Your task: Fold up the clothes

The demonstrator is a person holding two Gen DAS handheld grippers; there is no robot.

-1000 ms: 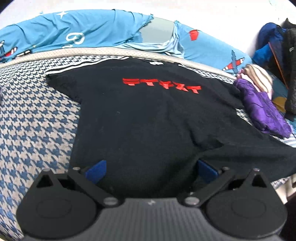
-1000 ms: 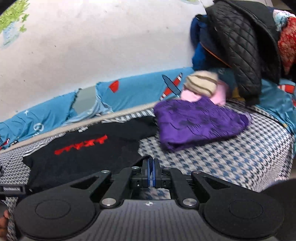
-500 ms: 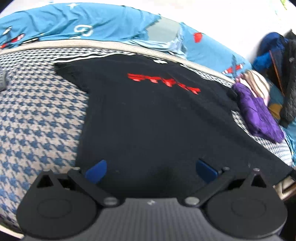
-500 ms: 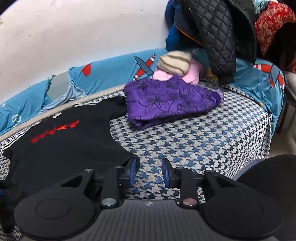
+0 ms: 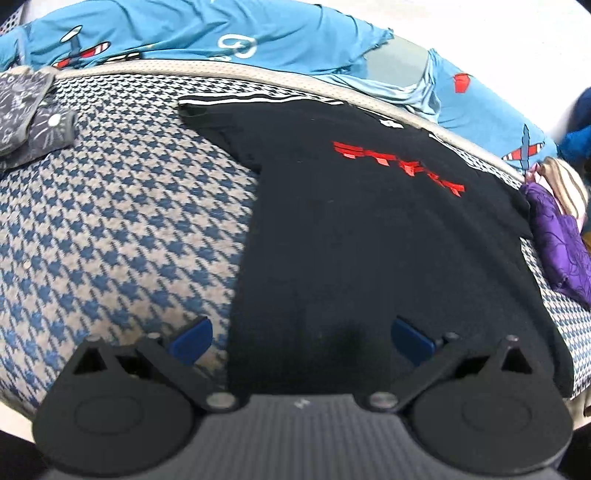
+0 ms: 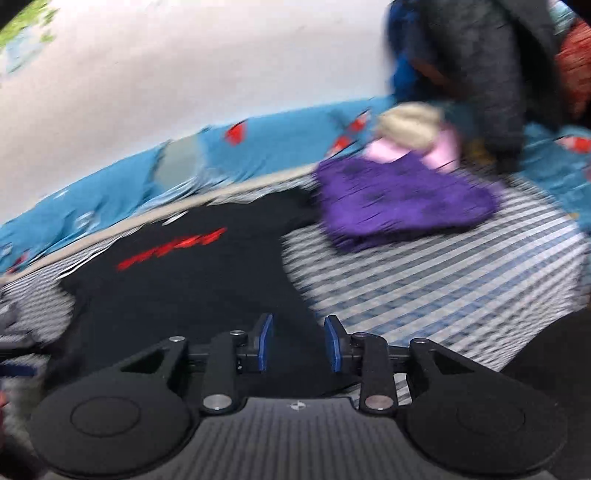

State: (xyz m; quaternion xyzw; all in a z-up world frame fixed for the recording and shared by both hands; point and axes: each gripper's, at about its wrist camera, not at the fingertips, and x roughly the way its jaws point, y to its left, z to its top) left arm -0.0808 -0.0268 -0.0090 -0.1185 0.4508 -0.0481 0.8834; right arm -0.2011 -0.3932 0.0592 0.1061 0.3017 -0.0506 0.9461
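Bare bedcover (image 5: 110, 229) left of shirt (image 5: 369, 258); purple bundle (image 5: 557, 240) crowds its right.

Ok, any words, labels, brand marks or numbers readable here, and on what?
black T-shirt: red stylised chest print, too distorted to read.
Blue bedsheet: white mark, perhaps "G", not clearly readable.
Left claw body: small pale mark, too small.
Right wrist view: blurred, nothing legible.

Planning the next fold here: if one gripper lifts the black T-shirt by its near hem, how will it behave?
The black T-shirt lies flat and thin on the houndstooth cover, so it will probably hang limp and drape. It looks light. Lifted at one point, the far side would likely drag and bunch, so using both the left gripper and right gripper seems wiser.
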